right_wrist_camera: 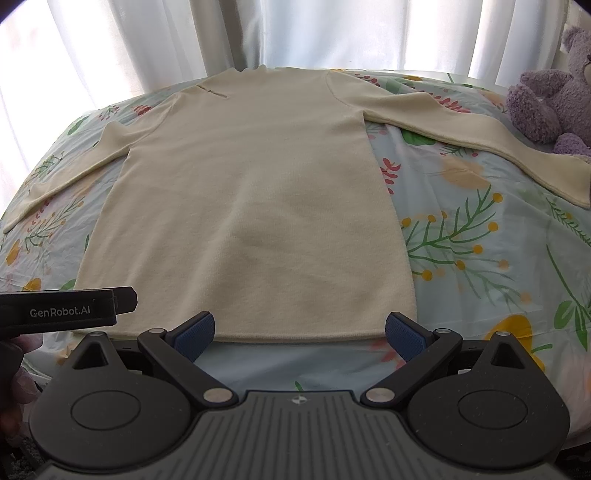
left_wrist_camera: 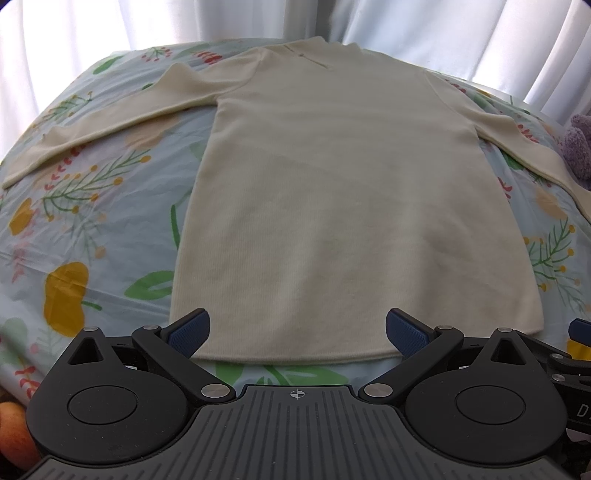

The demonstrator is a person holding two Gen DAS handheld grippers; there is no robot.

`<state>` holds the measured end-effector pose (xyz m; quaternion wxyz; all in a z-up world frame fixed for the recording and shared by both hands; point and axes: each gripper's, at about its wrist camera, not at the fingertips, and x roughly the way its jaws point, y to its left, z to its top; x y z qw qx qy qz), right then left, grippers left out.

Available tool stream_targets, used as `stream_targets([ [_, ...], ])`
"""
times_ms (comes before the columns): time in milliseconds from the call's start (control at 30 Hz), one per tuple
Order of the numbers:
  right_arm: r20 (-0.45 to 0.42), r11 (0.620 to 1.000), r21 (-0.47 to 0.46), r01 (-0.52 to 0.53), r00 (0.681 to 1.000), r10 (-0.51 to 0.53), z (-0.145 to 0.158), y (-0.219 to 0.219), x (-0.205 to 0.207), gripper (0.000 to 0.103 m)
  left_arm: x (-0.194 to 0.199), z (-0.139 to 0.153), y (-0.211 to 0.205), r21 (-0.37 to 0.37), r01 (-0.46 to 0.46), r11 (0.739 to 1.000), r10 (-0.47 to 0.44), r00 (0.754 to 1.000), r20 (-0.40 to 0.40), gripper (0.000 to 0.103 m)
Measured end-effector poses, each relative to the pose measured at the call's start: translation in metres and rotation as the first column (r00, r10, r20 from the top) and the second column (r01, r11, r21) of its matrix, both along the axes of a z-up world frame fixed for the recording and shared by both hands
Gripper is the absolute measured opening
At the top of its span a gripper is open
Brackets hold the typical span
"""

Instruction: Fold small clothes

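cream top lies flat, no fold made yet

white curtains (right_wrist_camera: 295, 33) hang behind a bed whose floral sheet (right_wrist_camera: 480, 236) carries the one garment in view. going left to right: the left sleeve (left_wrist_camera: 92, 122) stretches out and down toward the left edge of the bed; the cream long-sleeved top (left_wrist_camera: 332, 192) lies flat with its neck toward the curtains and its hem (left_wrist_camera: 295, 356) nearest the cameras; the right sleeve (right_wrist_camera: 480, 136) runs out to the right, its cuff ending near a purple plush bear (right_wrist_camera: 554, 92) that sits at the far right of the bed.

the left gripper (left_wrist_camera: 297, 328) hangs just short of the hem, fingers (left_wrist_camera: 188, 332) spread wide with nothing between them. the right gripper (right_wrist_camera: 299, 330) sits beside it at the same edge, fingers (right_wrist_camera: 404, 334) likewise wide apart and empty. in the right wrist view the left tool's body shows at the left margin, held by a hand (right_wrist_camera: 14, 369).

as a judgement, the fold is at its very start: the top looks spread and smoothed, both sleeves are out, and no part is turned over on itself. everything is left to do, likely bringing the sleeves in across the body and then doubling the body over. whether any other clothes wait nearby cannot be told.
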<state>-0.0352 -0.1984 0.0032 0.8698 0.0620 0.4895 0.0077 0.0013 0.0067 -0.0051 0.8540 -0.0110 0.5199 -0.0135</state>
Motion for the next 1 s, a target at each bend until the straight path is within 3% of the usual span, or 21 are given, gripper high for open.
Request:
stream_targets([
  [1000, -0.011, 1.0, 0.008, 0.013, 1.0, -0.013, -0.0027, 0.0021, 0.0003, 0.099, 0.0043, -0.004, 0.0053, -0.011, 0.0, 1.0, -0.001, 1.0, -0.029, 0.103],
])
